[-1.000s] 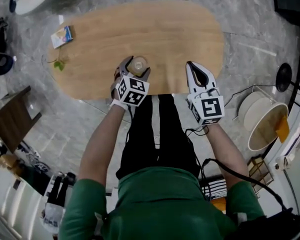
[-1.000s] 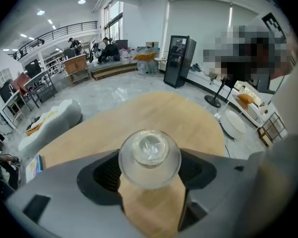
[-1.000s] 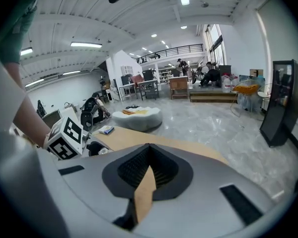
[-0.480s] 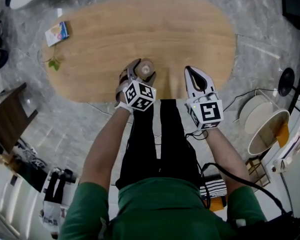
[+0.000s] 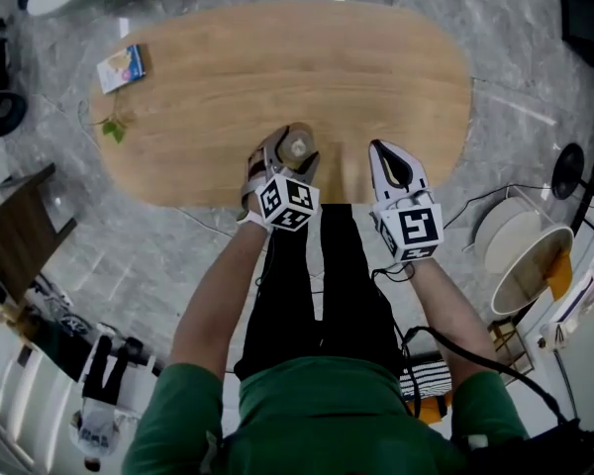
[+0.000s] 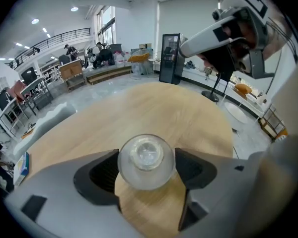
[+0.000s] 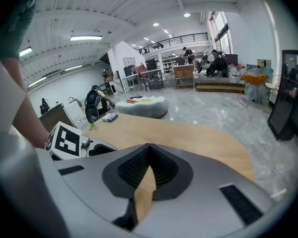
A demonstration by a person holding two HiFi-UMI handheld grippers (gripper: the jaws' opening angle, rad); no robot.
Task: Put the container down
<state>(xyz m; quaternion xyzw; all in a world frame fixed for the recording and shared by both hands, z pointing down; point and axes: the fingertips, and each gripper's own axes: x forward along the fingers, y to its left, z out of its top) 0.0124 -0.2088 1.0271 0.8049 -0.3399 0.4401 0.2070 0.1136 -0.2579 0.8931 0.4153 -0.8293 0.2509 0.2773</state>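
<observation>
- One oval wooden surface (image 5: 228, 77) fills the upper part of the head view, and the person stands at its near long edge.
- There are two grippers, one in each hand, side by side over that near edge and apart from each other. Each carries one cube with square markers, so two cubes in all: the left one (image 5: 287, 203) and the right one (image 5: 413, 228).
- The left gripper (image 5: 288, 155) has its two jaws clamped on the one container (image 6: 146, 160), one jaw pressing each side.
- The container is clear and round, and is seen from above in the left gripper view. It sits over the surface just inside the near edge. Whether its base touches the wood cannot be told.
- The right gripper (image 7: 149, 147) has its two jaws closed together, tips meeting. Only a sliver of the surface shows through the gap behind them, and it holds nothing.
- Two small things lie well apart from the grippers at the far left end of the surface. One is a blue and white packet (image 5: 121, 67), and near it at the edge is one green leafy sprig (image 5: 113, 127).
</observation>
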